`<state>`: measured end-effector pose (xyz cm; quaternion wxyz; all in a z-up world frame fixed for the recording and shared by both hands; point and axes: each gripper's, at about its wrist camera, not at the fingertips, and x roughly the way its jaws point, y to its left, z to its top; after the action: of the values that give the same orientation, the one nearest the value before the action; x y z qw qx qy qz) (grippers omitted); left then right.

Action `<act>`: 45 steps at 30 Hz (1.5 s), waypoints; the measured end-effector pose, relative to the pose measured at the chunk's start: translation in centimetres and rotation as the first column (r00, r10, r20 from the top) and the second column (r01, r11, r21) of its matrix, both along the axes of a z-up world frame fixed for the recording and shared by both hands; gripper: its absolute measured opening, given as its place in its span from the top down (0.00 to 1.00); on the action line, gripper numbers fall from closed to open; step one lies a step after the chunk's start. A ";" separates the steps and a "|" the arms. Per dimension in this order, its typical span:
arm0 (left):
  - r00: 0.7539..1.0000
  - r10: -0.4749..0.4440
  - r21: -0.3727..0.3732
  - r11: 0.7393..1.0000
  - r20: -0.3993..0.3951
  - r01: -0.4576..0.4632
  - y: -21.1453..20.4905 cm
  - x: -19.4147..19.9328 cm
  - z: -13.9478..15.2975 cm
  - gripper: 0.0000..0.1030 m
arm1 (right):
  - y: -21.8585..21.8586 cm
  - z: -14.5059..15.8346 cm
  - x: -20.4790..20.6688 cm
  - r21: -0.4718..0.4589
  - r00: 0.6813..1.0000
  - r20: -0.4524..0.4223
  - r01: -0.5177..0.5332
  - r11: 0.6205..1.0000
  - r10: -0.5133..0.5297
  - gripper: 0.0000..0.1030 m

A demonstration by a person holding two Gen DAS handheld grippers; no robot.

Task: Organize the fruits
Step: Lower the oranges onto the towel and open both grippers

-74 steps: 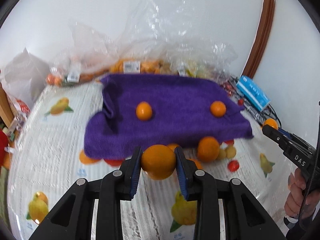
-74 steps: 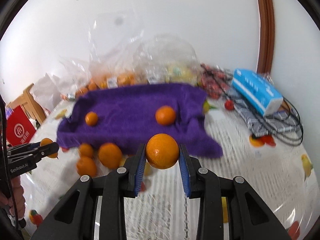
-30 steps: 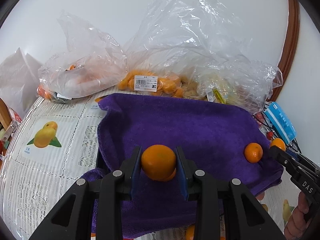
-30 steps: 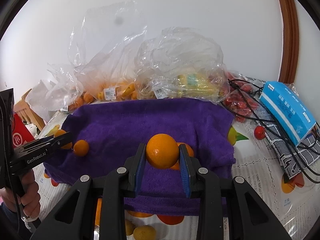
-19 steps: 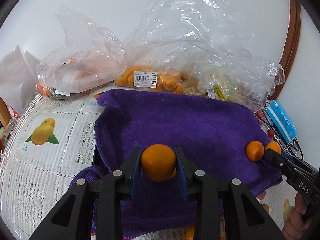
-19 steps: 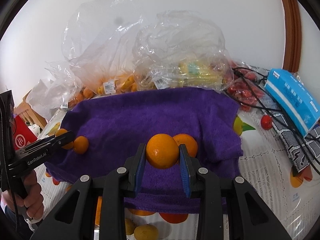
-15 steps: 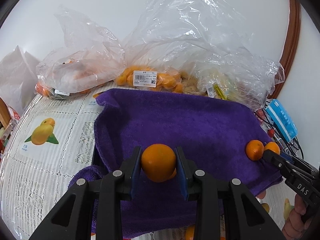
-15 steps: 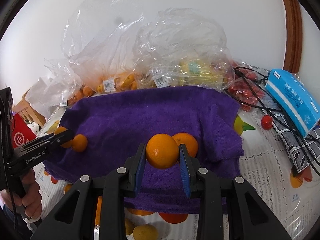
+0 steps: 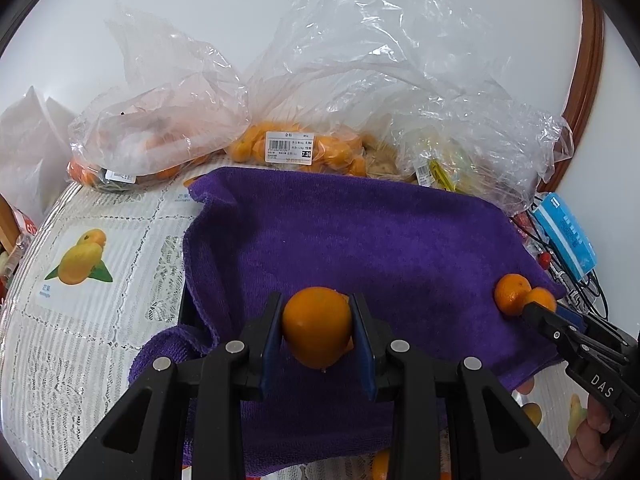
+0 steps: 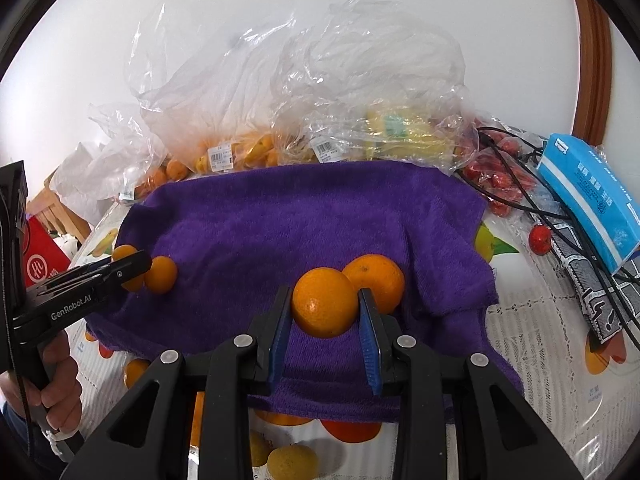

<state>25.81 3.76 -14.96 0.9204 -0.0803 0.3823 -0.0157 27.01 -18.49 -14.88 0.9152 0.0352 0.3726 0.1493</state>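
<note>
Now over the purple towel (image 9: pixel 360 248), both tongs (image 9: pixel 317 326) (image 10: pixel 325 312) with their oranges (image 9: pixel 317 326) (image 10: pixel 325 307), beside the two oranges lying there (image 10: pixel 376 280) (image 10: pixel 161 274).

From the left wrist we look forward and down along the left gripper (image 9: pixel 318 332), close over the near-left part of the purple towel (image 9: pixel 360 240). From the right wrist we look likewise, over its near-right part. Both views share the towel and the plastic bags (image 10: pixel 280 92) behind; each, near its edge, seems to catch the other gripper.
</note>
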 end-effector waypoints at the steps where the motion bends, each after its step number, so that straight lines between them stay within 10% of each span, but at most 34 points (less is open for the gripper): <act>1: 1.000 0.000 0.001 1.000 -0.001 0.000 0.0 0.0 0.0 0.70 | 0.0 0.0 0.0 -0.002 1.000 0.000 -0.001 1.000 0.001 0.69; 45: 0.999 -0.033 -0.021 0.999 0.032 0.033 -1.2 -1.4 2.2 0.55 | -0.4 1.3 -1.2 -0.020 0.998 0.064 0.028 0.999 -0.026 0.65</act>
<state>24.38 2.61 -12.76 0.9251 -0.0838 0.3687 -0.0364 25.79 -18.87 -13.59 0.9289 0.0258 0.3444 0.1339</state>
